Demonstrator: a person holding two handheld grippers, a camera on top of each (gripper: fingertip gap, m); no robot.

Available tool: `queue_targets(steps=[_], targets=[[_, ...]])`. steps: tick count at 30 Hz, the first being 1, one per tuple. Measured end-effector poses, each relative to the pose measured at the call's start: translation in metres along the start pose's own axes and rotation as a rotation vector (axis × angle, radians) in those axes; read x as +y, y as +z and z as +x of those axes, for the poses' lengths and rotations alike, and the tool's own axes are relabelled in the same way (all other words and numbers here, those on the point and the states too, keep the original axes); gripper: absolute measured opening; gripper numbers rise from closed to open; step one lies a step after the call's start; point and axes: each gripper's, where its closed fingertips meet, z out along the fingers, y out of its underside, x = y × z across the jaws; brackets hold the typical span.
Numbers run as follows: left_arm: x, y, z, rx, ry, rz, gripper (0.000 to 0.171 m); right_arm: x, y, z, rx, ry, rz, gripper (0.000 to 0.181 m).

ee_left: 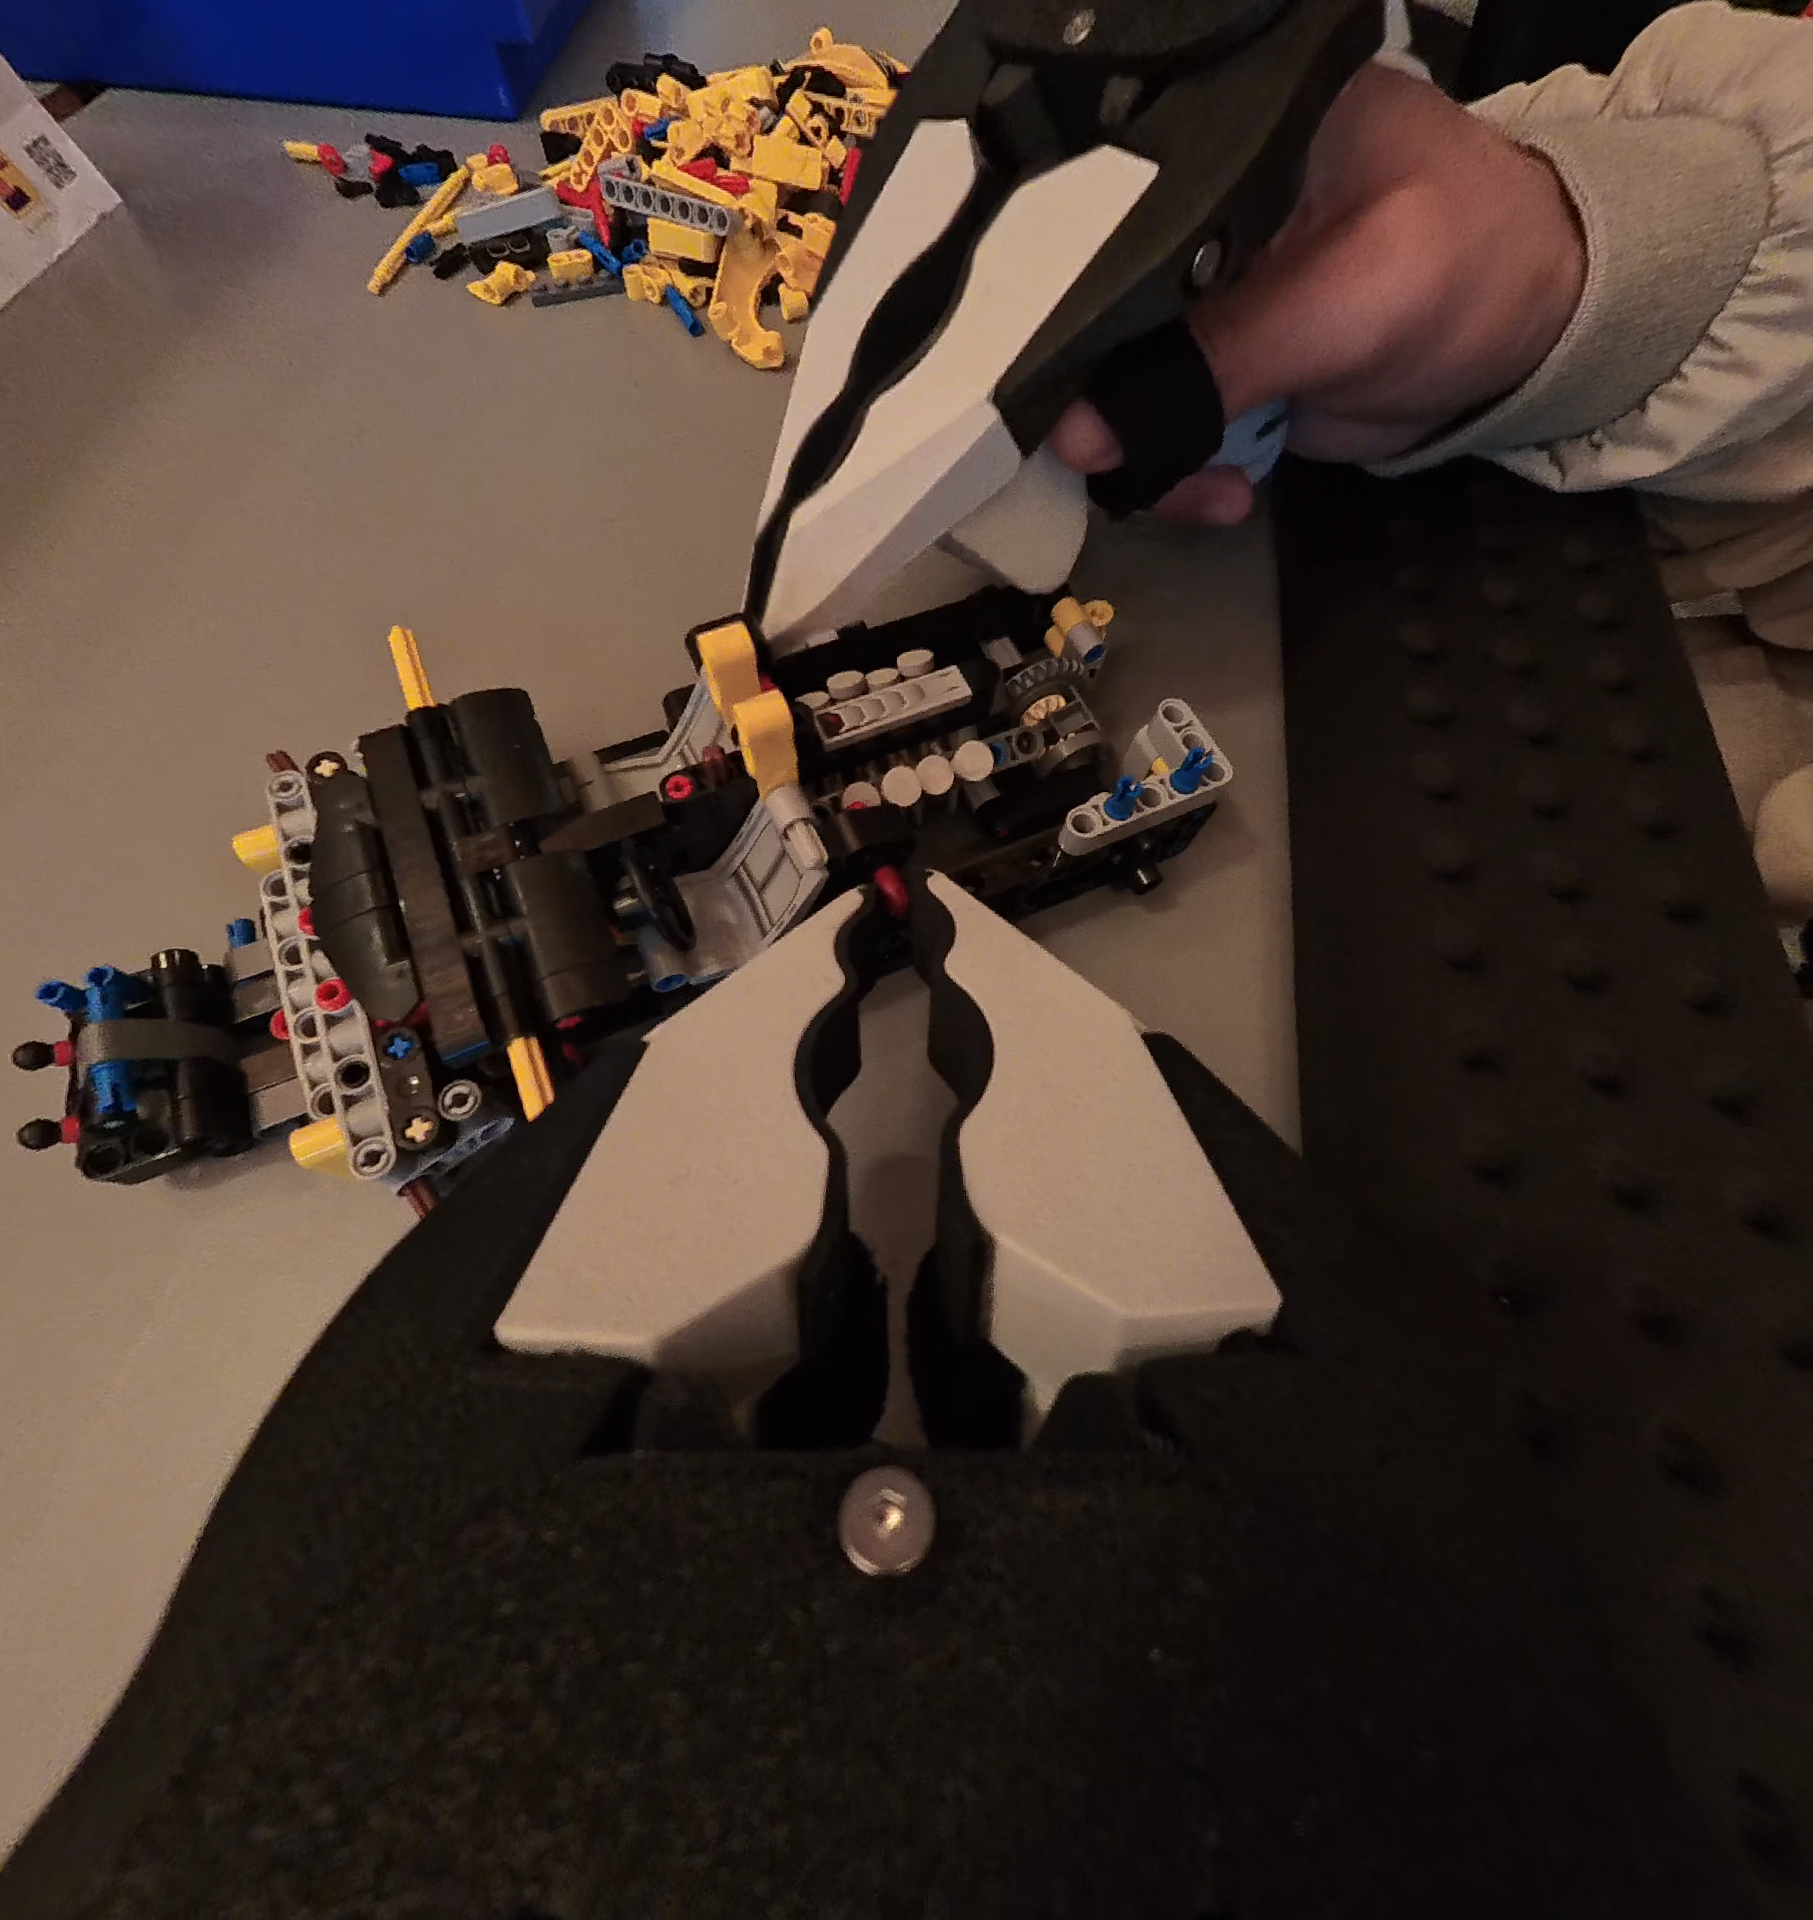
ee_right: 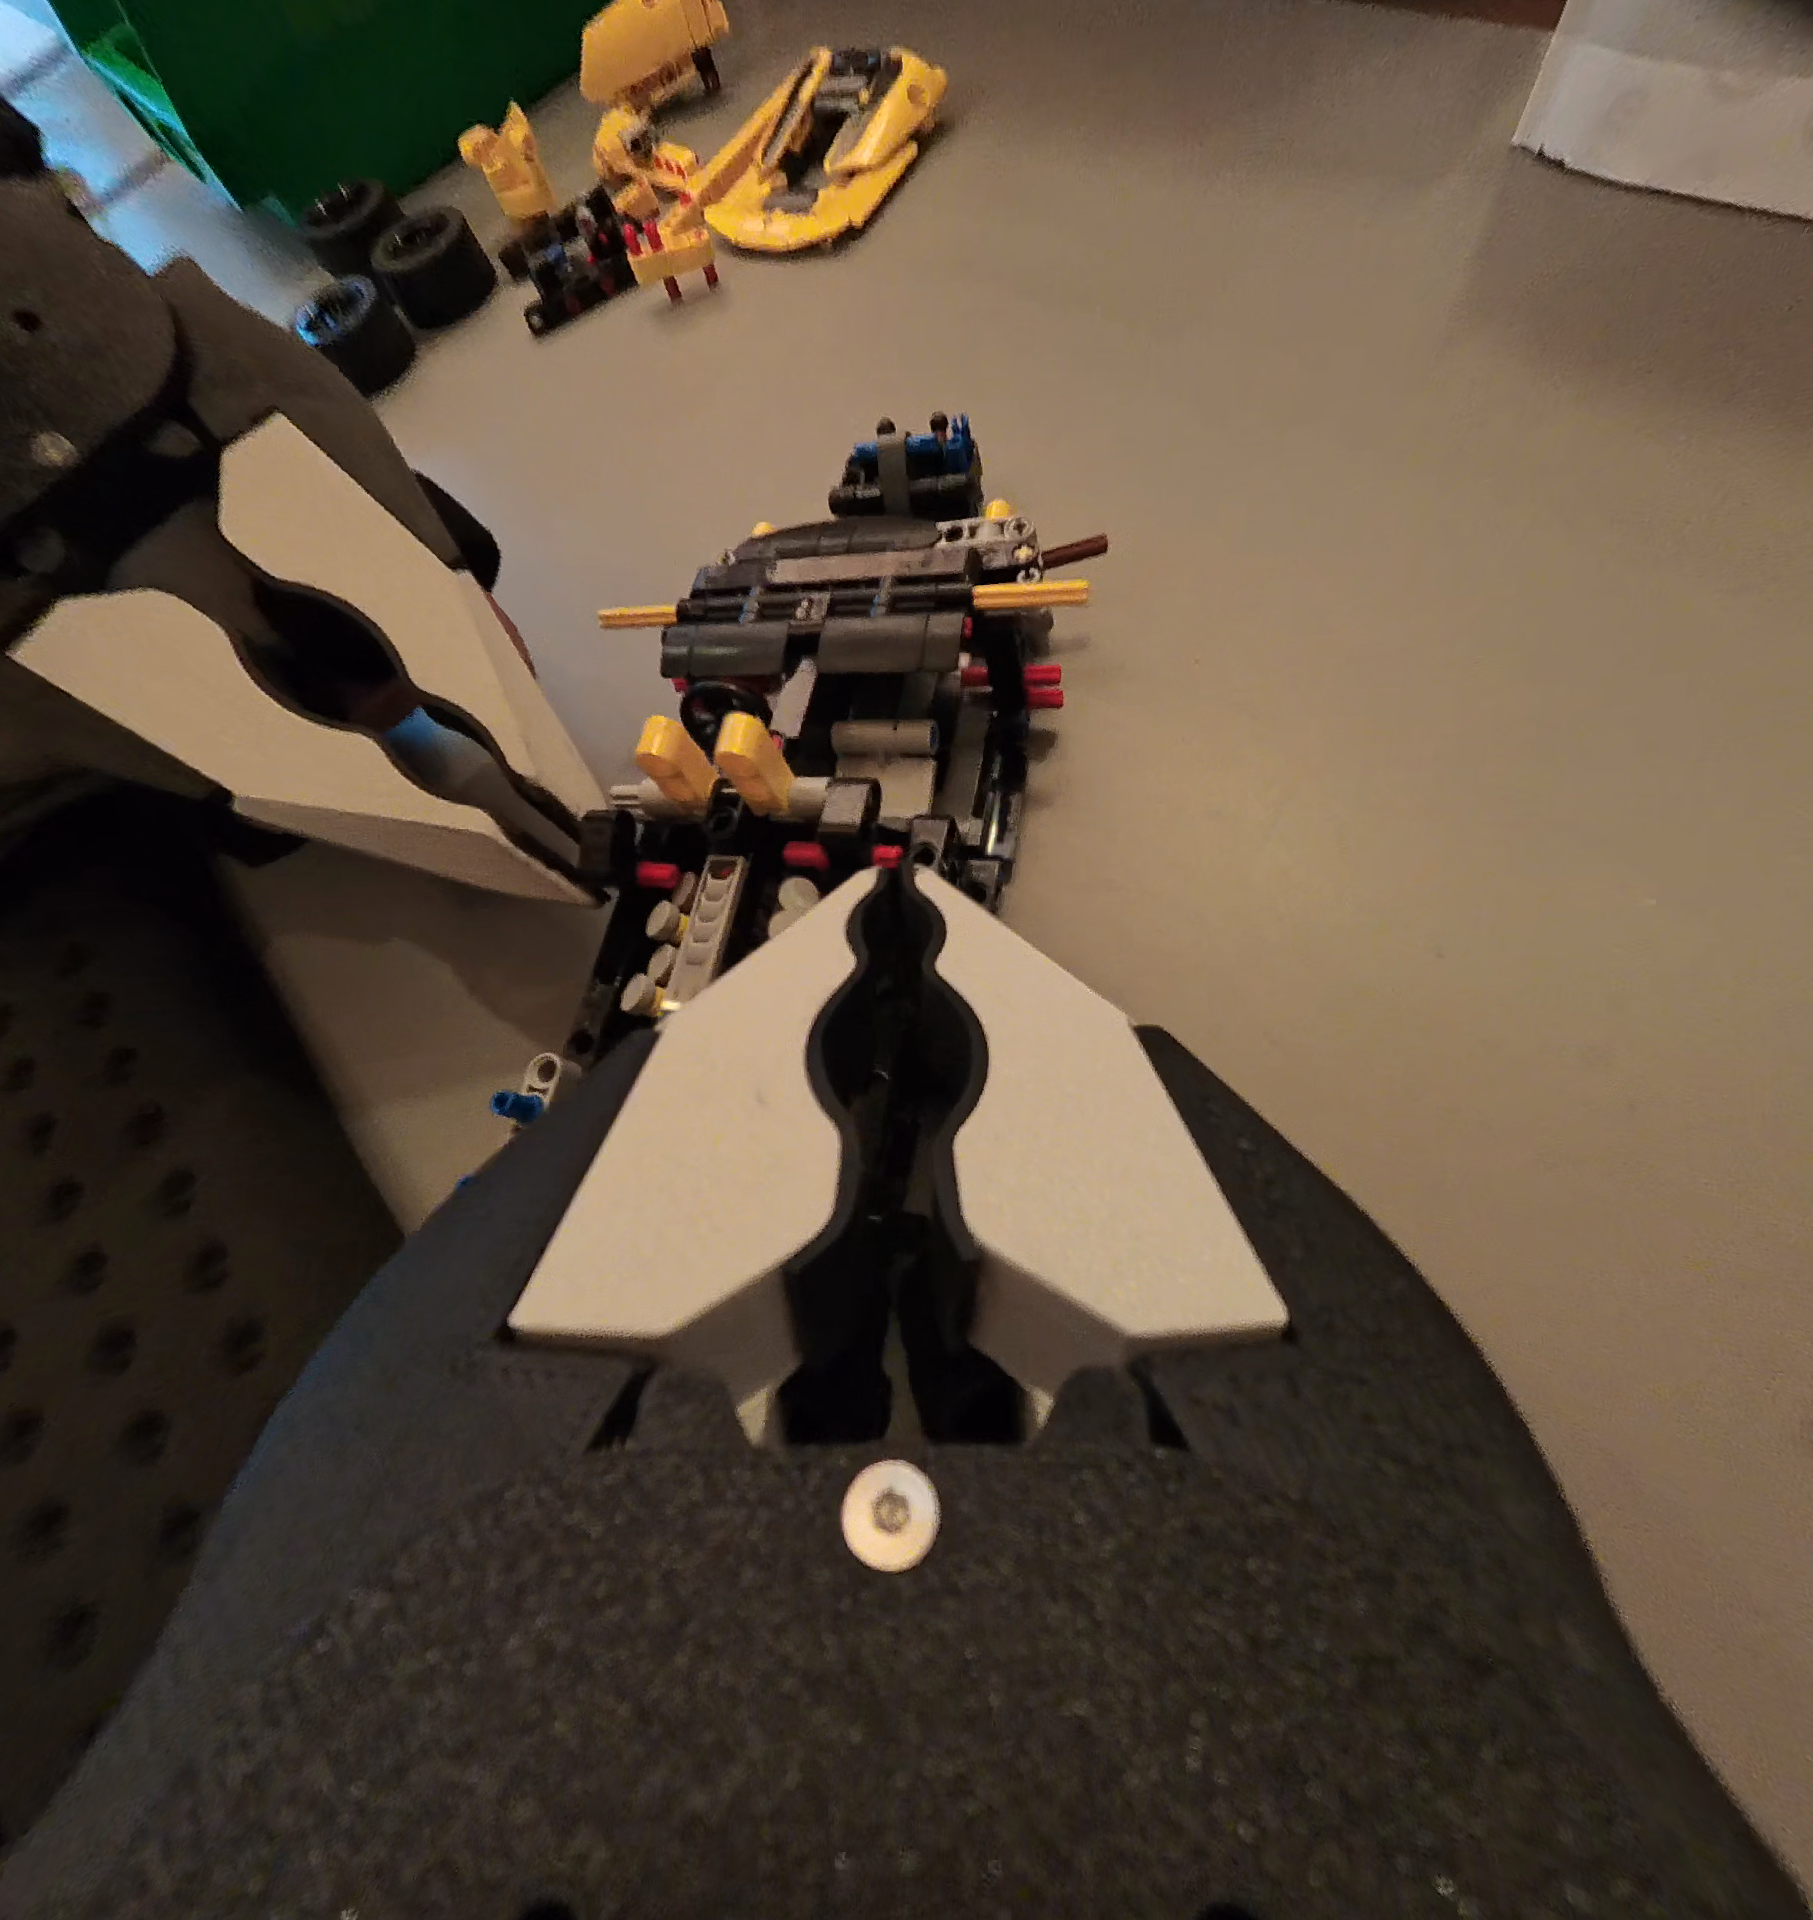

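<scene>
**Both tongs pinched on the brick-built chassis**

My left tongs [ee_left: 897,891] are closed on the near side rail of the brick-built vehicle chassis [ee_left: 611,862], their tips almost together around a black beam beside a small red pin [ee_left: 887,883]. My right tongs [ee_left: 762,613] come down from the far side, held in my hand [ee_left: 1380,301], and grip the chassis at its far rail, just beside the two yellow seats [ee_left: 751,701]. The chassis lies flat on the grey worktop [ee_left: 310,540], close to the near edge, where a black studded mat [ee_left: 1567,935] begins. Toward the far edge sits a heap of loose yellow, black and blue pieces [ee_left: 673,197], beside a blue bin [ee_left: 289,47]. From the right wrist view, black tyres [ee_right: 403,265] and a yellow body shell [ee_right: 829,151] lie well apart from the chassis.
</scene>
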Motion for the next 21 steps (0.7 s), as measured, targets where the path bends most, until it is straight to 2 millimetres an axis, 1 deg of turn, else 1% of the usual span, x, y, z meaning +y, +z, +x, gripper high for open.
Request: queue_targets(steps=[2, 3, 5, 6, 7, 9, 10, 11, 13, 14, 16, 19, 21], targets=[[0.0, 0.0, 0.0, 0.011, -0.036, 0.012, 0.005, -0.009, -0.004, -0.002, -0.025, -0.01, 0.062, 0.0], [0.0, -0.001, 0.0, 0.021, -0.058, 0.016, 0.005, -0.013, -0.006, -0.004, -0.037, -0.03, 0.095, 0.006], [-0.005, -0.006, -0.001, 0.028, -0.081, 0.048, 0.007, -0.021, -0.008, -0.015, -0.077, -0.122, 0.162, 0.016], [-0.011, -0.011, -0.003, 0.021, -0.095, 0.085, 0.008, -0.023, -0.007, -0.02, -0.09, -0.19, 0.189, 0.019], [-0.018, -0.016, -0.008, 0.007, -0.114, 0.127, 0.01, -0.024, -0.006, -0.021, -0.078, -0.245, 0.21, 0.02], [-0.027, -0.023, -0.021, -0.066, -0.144, 0.187, 0.016, -0.026, -0.007, -0.027, -0.099, -0.296, 0.224, 0.02], [-0.029, -0.023, -0.025, -0.106, -0.132, 0.191, 0.022, -0.026, -0.006, -0.028, -0.093, -0.297, 0.226, 0.019], [-0.029, -0.021, -0.025, -0.126, -0.107, 0.187, 0.025, -0.025, -0.003, -0.025, -0.072, -0.296, 0.213, 0.019], [-0.029, -0.013, -0.023, -0.16, -0.074, 0.168, 0.025, -0.023, -0.001, -0.022, -0.051, -0.299, 0.193, 0.018], [-0.029, -0.01, -0.026, -0.187, -0.073, 0.159, 0.026, -0.023, 0.0, -0.021, -0.046, -0.295, 0.189, 0.015], [-0.029, -0.005, -0.028, -0.202, -0.076, 0.146, 0.024, -0.022, 0.001, -0.02, -0.045, -0.282, 0.179, 0.013], [-0.028, 0.005, -0.024, -0.172, -0.06, 0.12, 0.018, -0.024, 0.002, -0.023, -0.064, -0.279, 0.188, 0.013], [-0.029, 0.006, -0.026, -0.203, -0.025, 0.112, 0.009, -0.024, 0.002, -0.025, -0.063, -0.294, 0.186, 0.009]])
